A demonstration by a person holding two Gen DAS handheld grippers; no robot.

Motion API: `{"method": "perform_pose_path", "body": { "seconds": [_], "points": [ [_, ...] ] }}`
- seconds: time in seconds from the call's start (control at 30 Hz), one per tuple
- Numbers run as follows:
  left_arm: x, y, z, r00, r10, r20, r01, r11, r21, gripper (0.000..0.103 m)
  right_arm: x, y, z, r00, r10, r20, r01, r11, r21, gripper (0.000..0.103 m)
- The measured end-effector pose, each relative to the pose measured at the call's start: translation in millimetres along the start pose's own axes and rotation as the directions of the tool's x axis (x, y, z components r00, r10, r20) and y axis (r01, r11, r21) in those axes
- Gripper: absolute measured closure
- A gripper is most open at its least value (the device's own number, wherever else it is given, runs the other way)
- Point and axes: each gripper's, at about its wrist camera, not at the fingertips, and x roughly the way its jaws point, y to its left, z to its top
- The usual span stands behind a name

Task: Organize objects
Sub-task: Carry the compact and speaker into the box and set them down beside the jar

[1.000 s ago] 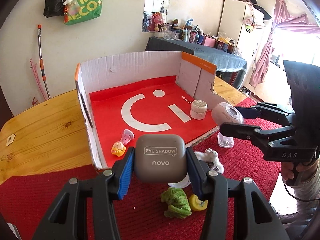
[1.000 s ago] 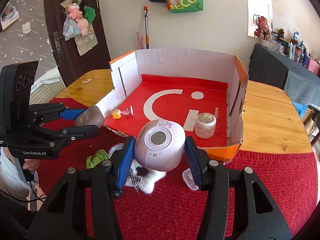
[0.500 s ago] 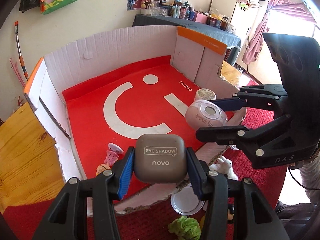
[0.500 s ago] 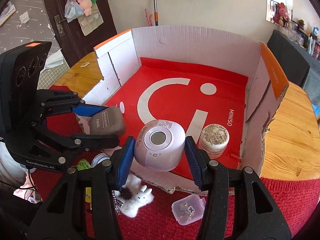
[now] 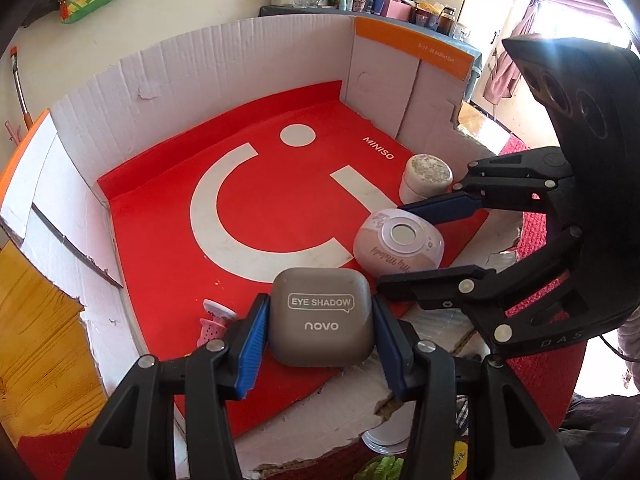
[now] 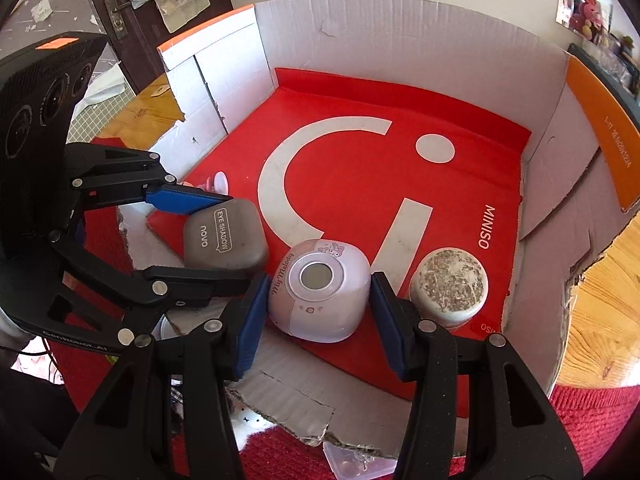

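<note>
My left gripper (image 5: 320, 336) is shut on a grey eye-shadow case (image 5: 322, 318), held low over the near edge of the red floor of the open cardboard box (image 5: 248, 68). My right gripper (image 6: 318, 312) stands around a lilac My Melody case (image 6: 318, 288) that sits on the box floor; small gaps show beside the case. In the left wrist view the lilac case (image 5: 398, 242) lies just right of the grey case. In the right wrist view the grey case (image 6: 226, 240) is to the left of the lilac one.
A round white jar (image 6: 448, 286) stands in the box right of the lilac case. A small pink toy (image 5: 214, 320) lies in the box's near left corner. A white plush (image 6: 248, 420), a clear plastic case (image 6: 352, 460) and a green toy (image 5: 380, 470) lie on the red cloth outside.
Both grippers moved forward and down into the box with their cases. The lilac case now rests on the box floor beside the white jar, and the right jaws look slightly parted.
</note>
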Motion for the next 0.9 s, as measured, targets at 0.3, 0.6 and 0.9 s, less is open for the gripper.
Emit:
{"method": "perform_pose_path", "body": {
  "seconds": [0.3, 0.6, 0.9],
  "points": [
    [1.9, 0.8, 0.9, 1.0, 0.004, 0.005, -0.004, 1.0, 0.004, 0.051, -1.9, 2.5, -1.4, 1.0, -0.013, -0.009, 0.013, 1.0, -0.012, 0.054],
    [2.1, -0.6, 1.0, 1.0, 0.009, 0.008, -0.009, 1.0, 0.012, 0.052, -4.7, 2.4, -1.9, 1.0, -0.028, -0.014, 0.028, 0.999, -0.023, 0.053],
    [1.7, -0.5, 0.7, 1.0, 0.009, 0.008, -0.009, 1.0, 0.012, 0.052, 0.4, 3.6, -0.4, 0.999, -0.028, -0.016, 0.028, 0.999, -0.025, 0.054]
  ]
}}
